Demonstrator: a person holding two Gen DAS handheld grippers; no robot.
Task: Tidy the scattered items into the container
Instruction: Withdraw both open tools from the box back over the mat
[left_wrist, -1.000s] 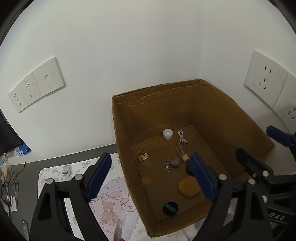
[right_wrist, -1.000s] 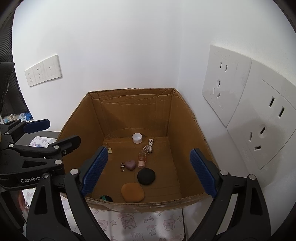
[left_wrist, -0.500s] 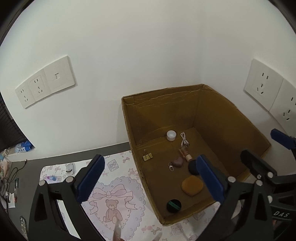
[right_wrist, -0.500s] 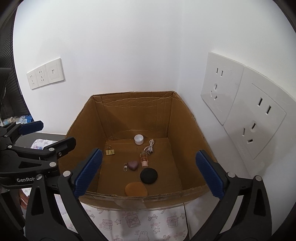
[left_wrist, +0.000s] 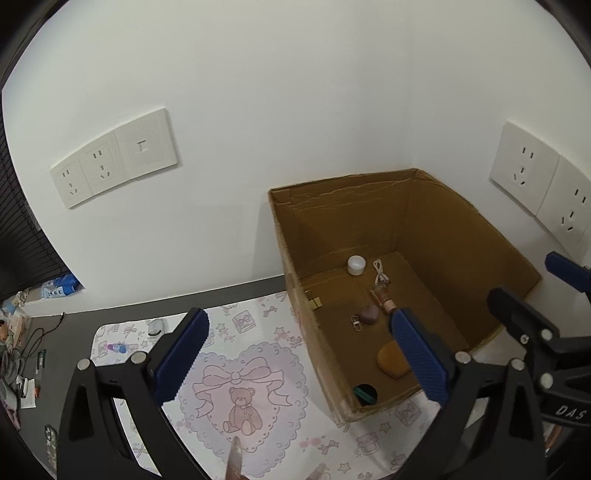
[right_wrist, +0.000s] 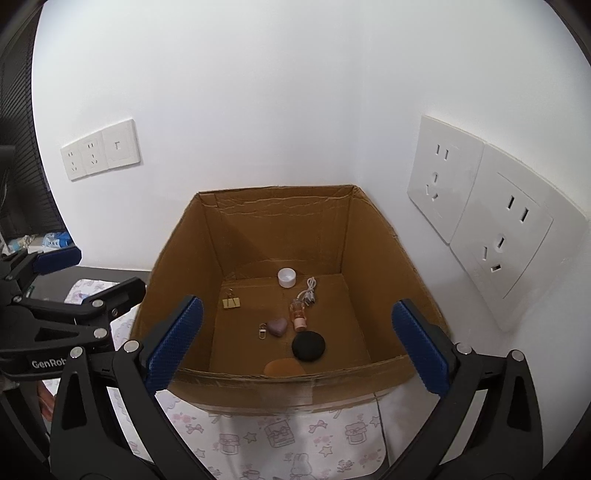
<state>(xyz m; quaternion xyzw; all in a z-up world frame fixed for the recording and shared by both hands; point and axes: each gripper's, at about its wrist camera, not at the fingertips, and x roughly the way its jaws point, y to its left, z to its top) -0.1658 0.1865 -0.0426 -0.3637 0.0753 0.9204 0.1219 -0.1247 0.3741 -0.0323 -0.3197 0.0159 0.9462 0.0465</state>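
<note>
Box (right_wrist: 207, 258): holding jar (right_wrist: 286, 277), cable (right_wrist: 309, 291), clip (right_wrist: 231, 302), heart (right_wrist: 277, 325), already tidied. Left gripper (left_wrist: 295, 360), right gripper (right_wrist: 295, 347): both hovering spread, carrying nothing, likely finished depositing.

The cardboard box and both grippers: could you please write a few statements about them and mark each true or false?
1. The cardboard box holds a white jar. True.
2. The left gripper grips the gold binder clip. False: it is open and empty, and the clip lies in the box.
3. The black round pad lies on the mat. False: it is in the box.
4. The right gripper is open. True.
</note>
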